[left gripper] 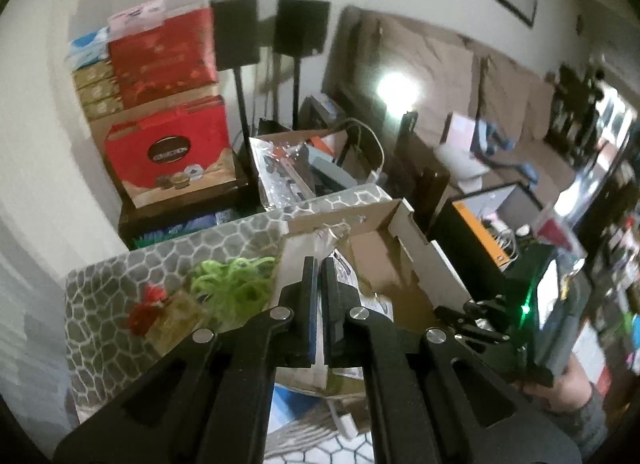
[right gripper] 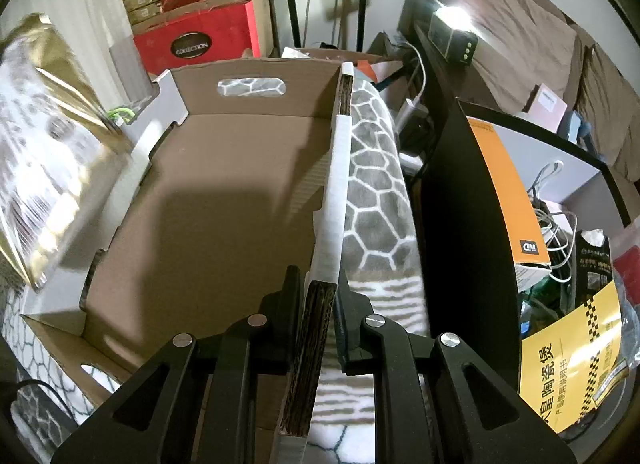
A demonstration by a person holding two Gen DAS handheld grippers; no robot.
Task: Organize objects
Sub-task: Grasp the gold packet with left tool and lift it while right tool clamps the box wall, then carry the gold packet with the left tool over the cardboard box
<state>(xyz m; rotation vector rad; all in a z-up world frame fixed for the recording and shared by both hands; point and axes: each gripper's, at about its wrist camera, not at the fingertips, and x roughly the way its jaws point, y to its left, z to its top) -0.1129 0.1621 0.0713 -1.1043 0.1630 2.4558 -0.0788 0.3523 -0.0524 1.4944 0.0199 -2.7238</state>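
Observation:
My left gripper (left gripper: 319, 264) is shut on a thin gold-and-white foil packet (left gripper: 347, 279), which hangs below its fingers over the left side of an open cardboard box (left gripper: 400, 264). In the right wrist view the same packet (right gripper: 44, 152) shows blurred in the air above the box's left wall. The box (right gripper: 224, 192) has nothing inside. My right gripper (right gripper: 318, 284) is shut on the box's right wall, one finger on each side of the cardboard. That right gripper (left gripper: 480, 316) also shows in the left wrist view, held by a hand (left gripper: 568, 388).
The box rests on a grey honeycomb-patterned blanket (left gripper: 120, 276), with green cord (left gripper: 232, 284) and a red item (left gripper: 146, 306) left of it. Red gift boxes (left gripper: 168, 152) are stacked by the far wall. A black bin (right gripper: 472, 232) of cables and papers stands right of the box.

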